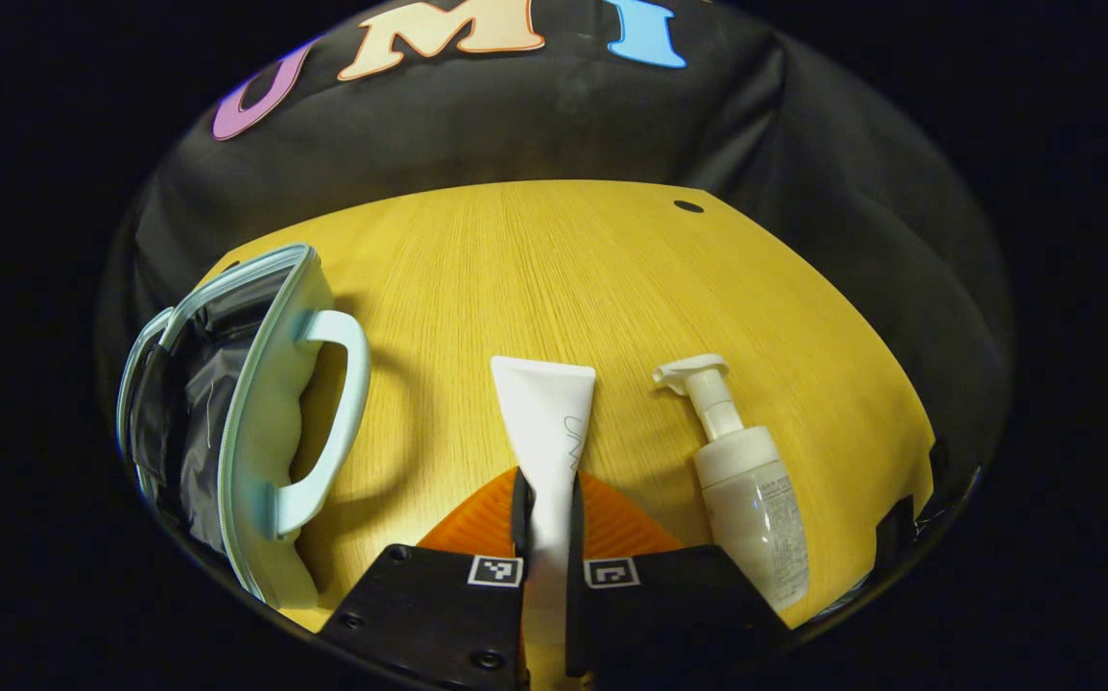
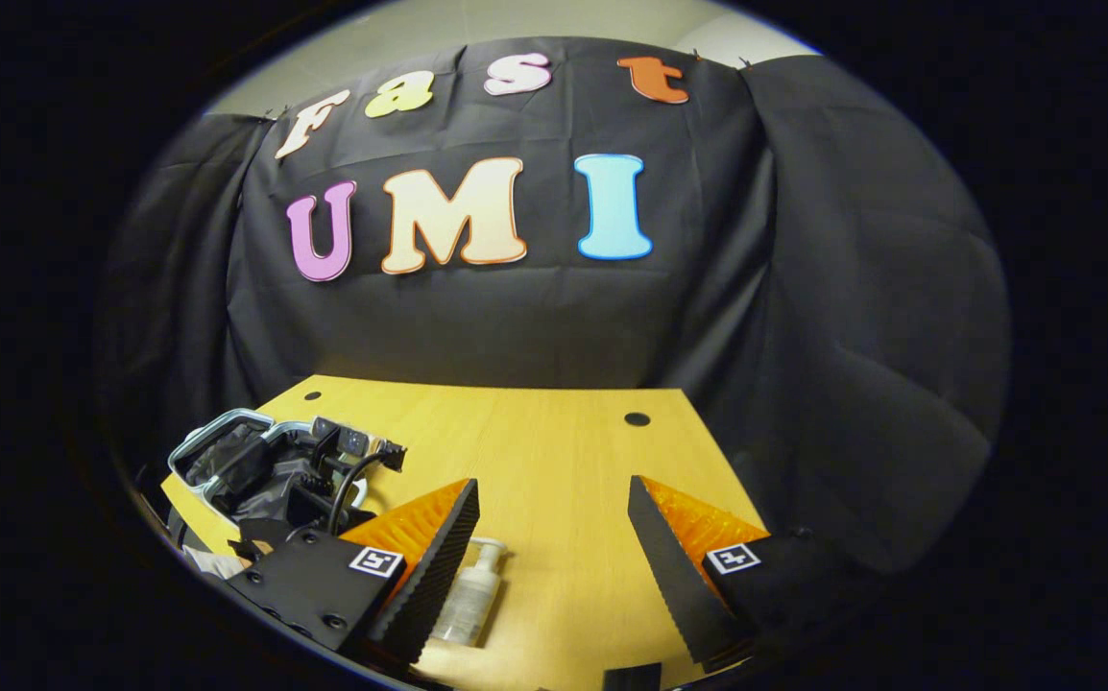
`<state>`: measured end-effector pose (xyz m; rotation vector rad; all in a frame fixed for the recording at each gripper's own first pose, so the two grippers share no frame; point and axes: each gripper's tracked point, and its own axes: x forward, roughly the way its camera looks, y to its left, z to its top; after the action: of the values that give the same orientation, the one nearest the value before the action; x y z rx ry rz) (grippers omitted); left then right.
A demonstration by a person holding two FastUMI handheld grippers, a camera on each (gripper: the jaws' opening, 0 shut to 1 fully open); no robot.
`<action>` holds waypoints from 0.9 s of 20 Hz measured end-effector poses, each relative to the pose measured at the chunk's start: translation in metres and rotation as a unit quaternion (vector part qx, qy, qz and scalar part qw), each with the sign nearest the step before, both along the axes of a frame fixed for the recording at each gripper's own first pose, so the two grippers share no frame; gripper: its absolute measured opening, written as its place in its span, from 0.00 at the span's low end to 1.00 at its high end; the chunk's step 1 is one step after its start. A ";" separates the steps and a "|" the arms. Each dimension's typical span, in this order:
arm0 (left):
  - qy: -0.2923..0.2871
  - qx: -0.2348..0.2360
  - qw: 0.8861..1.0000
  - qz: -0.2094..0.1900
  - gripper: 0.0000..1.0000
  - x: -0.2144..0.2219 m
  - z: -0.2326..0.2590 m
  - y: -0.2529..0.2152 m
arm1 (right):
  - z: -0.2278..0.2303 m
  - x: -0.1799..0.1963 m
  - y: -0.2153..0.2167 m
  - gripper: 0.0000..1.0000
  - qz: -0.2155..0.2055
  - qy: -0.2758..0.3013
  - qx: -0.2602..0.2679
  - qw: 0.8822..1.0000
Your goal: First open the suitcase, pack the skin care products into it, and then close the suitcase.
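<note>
The left gripper (image 1: 547,509) clenches a white tube (image 1: 546,422) lying on the wooden table (image 1: 564,269). A pump bottle (image 1: 751,499) lies just right of it. At far left the suitcase (image 1: 247,422) stands open, its dark lining showing. The right gripper (image 2: 554,537) hangs released.

The left gripper view looks steeply down, close over the table (image 1: 564,269), a tube (image 1: 546,422) between its jaws. The right gripper view sits higher, facing level towards the wall (image 2: 535,317). Both share the pump bottle (image 1: 751,480) (image 2: 470,590) and suitcase (image 1: 256,422) (image 2: 228,461).
</note>
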<state>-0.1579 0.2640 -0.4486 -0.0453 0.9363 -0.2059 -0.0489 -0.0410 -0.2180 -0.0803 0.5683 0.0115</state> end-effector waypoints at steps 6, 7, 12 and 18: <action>0.003 -0.041 0.999 0.005 0.04 -0.004 0.002 0.008 | -0.082 -0.011 0.033 0.98 0.004 0.131 0.026 0.991; 0.004 -0.044 0.999 0.003 0.03 -0.005 0.002 0.009 | -0.097 -0.014 0.037 0.99 0.004 0.153 0.028 0.988; 0.006 -0.050 0.999 0.003 0.03 -0.005 0.001 0.013 | -0.159 -0.035 0.052 0.98 0.009 0.238 0.025 0.971; 0.005 -0.054 0.999 -0.003 0.03 -0.006 0.001 0.013 | -0.201 -0.051 0.052 0.97 0.003 0.289 -0.003 0.957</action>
<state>-0.1635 0.2774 -0.4479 -0.1431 0.9348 -0.2625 -0.1002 0.0108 -0.4195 -0.0855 1.1543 0.0394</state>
